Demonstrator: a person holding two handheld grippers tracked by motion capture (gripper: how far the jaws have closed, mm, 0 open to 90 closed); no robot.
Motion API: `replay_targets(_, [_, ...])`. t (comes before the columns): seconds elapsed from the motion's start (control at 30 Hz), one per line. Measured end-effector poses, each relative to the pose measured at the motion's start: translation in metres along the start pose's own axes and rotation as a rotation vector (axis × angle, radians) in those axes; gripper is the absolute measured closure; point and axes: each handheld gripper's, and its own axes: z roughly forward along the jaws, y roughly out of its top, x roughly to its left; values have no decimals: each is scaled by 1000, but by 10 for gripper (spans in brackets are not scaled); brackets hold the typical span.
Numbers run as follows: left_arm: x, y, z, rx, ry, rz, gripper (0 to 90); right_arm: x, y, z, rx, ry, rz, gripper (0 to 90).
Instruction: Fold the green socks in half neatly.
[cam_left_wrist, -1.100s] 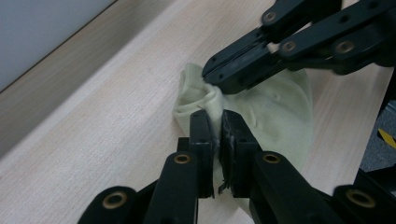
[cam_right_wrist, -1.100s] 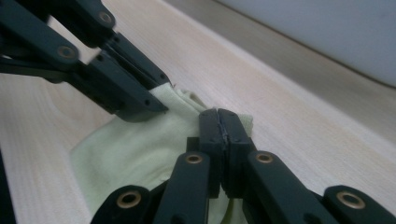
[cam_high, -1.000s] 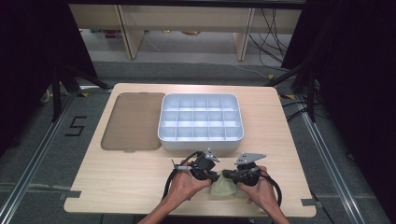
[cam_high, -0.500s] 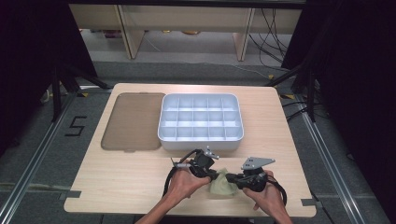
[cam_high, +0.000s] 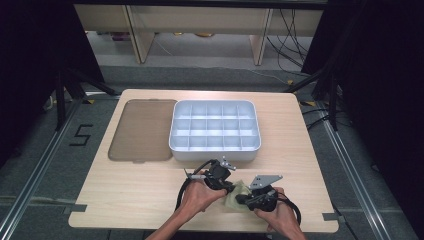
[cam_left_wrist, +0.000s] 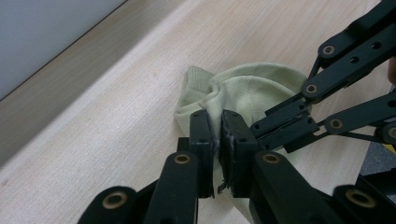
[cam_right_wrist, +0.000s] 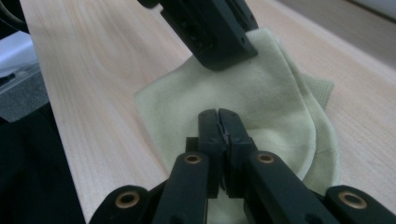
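Observation:
A pale yellow-green sock (cam_high: 241, 188) lies crumpled near the table's front edge, between the two hand-held grippers. My left gripper (cam_left_wrist: 218, 116) is shut on a raised fold of the sock (cam_left_wrist: 252, 88), and fabric shows between its pads. My right gripper (cam_right_wrist: 218, 114) has its jaws together, tips down on the flat part of the sock (cam_right_wrist: 261, 93); no fabric shows between them. In the high view the left gripper (cam_high: 231, 188) and the right gripper (cam_high: 239, 200) meet tip to tip over the sock.
A white tray (cam_high: 215, 150) with many empty compartments stands just behind the hands. Its brown translucent lid (cam_high: 140, 130) lies flat to the tray's left. Bare wood lies left of the hands. The table's front edge (cam_high: 150, 226) is close.
The right hand and its gripper have shifted a little toward the table's front edge. The left hand and the sock have stayed in place.

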Motion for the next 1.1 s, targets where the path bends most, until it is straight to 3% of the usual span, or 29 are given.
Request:
replay_targets(0.1, [-1, 0, 1, -26, -7, -31, 832, 1, 3, -7, -23, 9, 3, 885])
replay_targets(0.27, [0, 0, 1, -21, -6, -25, 832, 7, -1, 3, 22, 31, -21, 886])
replay_targets(0.4, [1, -1, -1, -7, -8, -8, 832, 7, 0, 1, 13, 35, -17, 882])
replay_targets(0.47, [2, -1, -2, -9, -6, -7, 832, 4, 2, -5, -12, 34, -8, 882])
replay_targets(0.57, [0, -2, -1, -25, -3, -34, 832, -8, 7, -17, -65, -32, 11, 882])
replay_targets(0.6, [1, -2, -2, -3, -3, -11, 832, -11, 8, -19, -69, -48, 43, 882])
replay_targets(0.67, [1, -2, -2, 1, -3, -6, 832, -20, 9, -17, -86, -80, 31, 882])
replay_targets(0.8, [1, -1, -3, 7, -2, -2, 831, -27, 13, -5, -53, -75, 43, 882])
replay_targets(0.83, [-1, -1, -1, -13, -6, -23, 830, -30, 15, 2, -40, -70, 41, 882])
replay_targets(0.9, [-1, 0, -3, 5, -3, 5, 830, -33, 15, 5, -36, -68, 45, 884])
replay_targets(0.97, [-4, 1, -1, -16, -9, -9, 829, -33, 16, 6, -34, -59, 62, 885])
replay_targets(1.0, [-4, 2, -2, -1, -6, 15, 828, -34, 17, 8, -33, -53, 68, 887])
replay_targets(1.1, [-4, 3, -3, -1, -7, 20, 829, -33, 17, 8, -23, -53, 79, 890])
